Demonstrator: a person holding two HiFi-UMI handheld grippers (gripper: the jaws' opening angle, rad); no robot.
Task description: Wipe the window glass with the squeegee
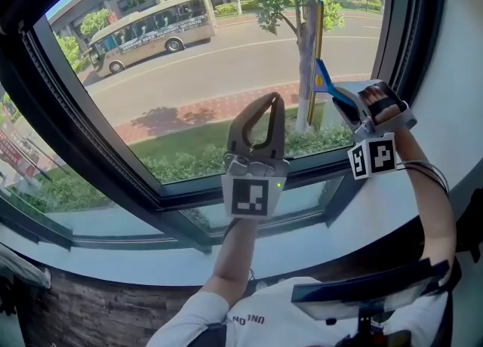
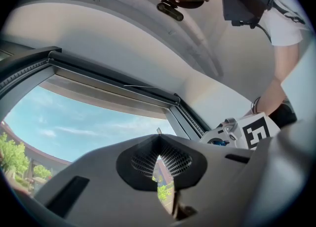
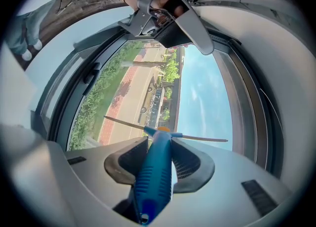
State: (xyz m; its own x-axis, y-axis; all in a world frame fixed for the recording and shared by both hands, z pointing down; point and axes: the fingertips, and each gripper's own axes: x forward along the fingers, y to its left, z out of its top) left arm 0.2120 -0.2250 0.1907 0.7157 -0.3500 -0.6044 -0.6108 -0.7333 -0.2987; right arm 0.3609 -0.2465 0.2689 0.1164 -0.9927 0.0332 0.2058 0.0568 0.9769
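Squeegee (image 1: pixel 317 62) position matters most. It sits at the right side of the window frame (image 1: pixel 226 187), close beside the frame's right upright. Your right hand-held gripper (image 1: pixel 343 100) is clamped on its blue handle. The right gripper view shows the handle (image 3: pixel 155 176) pinched between the two ribbed pads and running straight out along the jaws.

The blade (image 3: pixel 163 131) crosses the end of the handle at a right angle, like the bar of a T. In the head view its long axis runs up and down, roughly parallel to the frame's right upright. The open pane lies to the blade's left, so a sideways stroke away from that upright looks the natural one. You cannot tell from these views whether the blade edge is pressed on the window glass (image 1: pixel 189 74) or just off it.

Your left hand-held gripper (image 1: pixel 270 100) is low, near the frame's bottom rail and left of the squeegee. Its jaws are closed tip to tip with nothing between them (image 2: pixel 159 159). The right hand is the working one.

The handle is moulded blue plastic with fine grip ribs and an orange spot at the neck. The blade is a thin, straight, pale strip. The glass is smooth and clear, and the frame is dark with a hard edge.
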